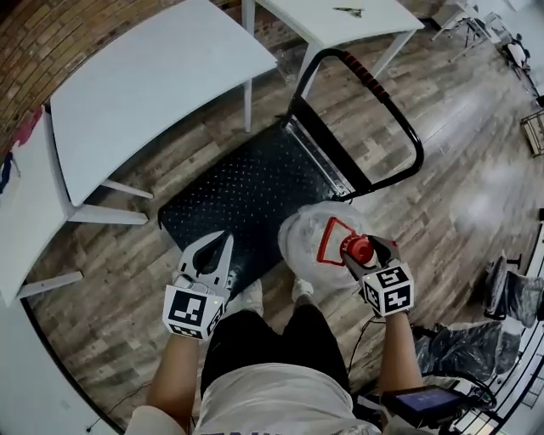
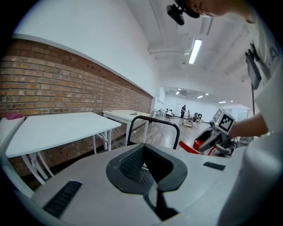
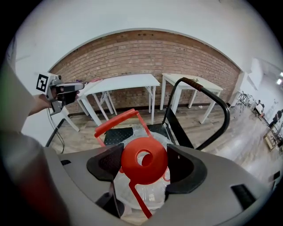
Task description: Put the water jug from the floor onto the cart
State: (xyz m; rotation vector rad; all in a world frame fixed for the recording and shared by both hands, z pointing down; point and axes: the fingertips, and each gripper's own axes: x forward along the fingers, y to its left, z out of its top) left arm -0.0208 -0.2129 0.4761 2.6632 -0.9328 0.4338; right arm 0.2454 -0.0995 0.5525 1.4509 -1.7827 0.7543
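Note:
The clear water jug (image 1: pixel 310 242) hangs off the floor at the cart's near right corner, its red carry handle (image 1: pixel 333 240) tipped up. My right gripper (image 1: pixel 367 251) is shut on the jug's red cap (image 3: pixel 144 160), one pad on each side, the clear body (image 3: pixel 146 194) below. The cart's black studded deck (image 1: pixel 246 191) lies just ahead, its black push handle (image 1: pixel 387 102) at the far right end. My left gripper (image 1: pixel 211 255) hovers over the deck's near edge, to the left of the jug, shut with nothing in it (image 2: pixel 146 170).
Two white tables (image 1: pixel 153 85) (image 1: pixel 340 17) stand beyond the cart along a brick wall (image 3: pixel 146 53). The person's shoes (image 1: pixel 302 290) are just behind the jug. Bags and gear (image 1: pixel 510 297) sit on the wooden floor at the right.

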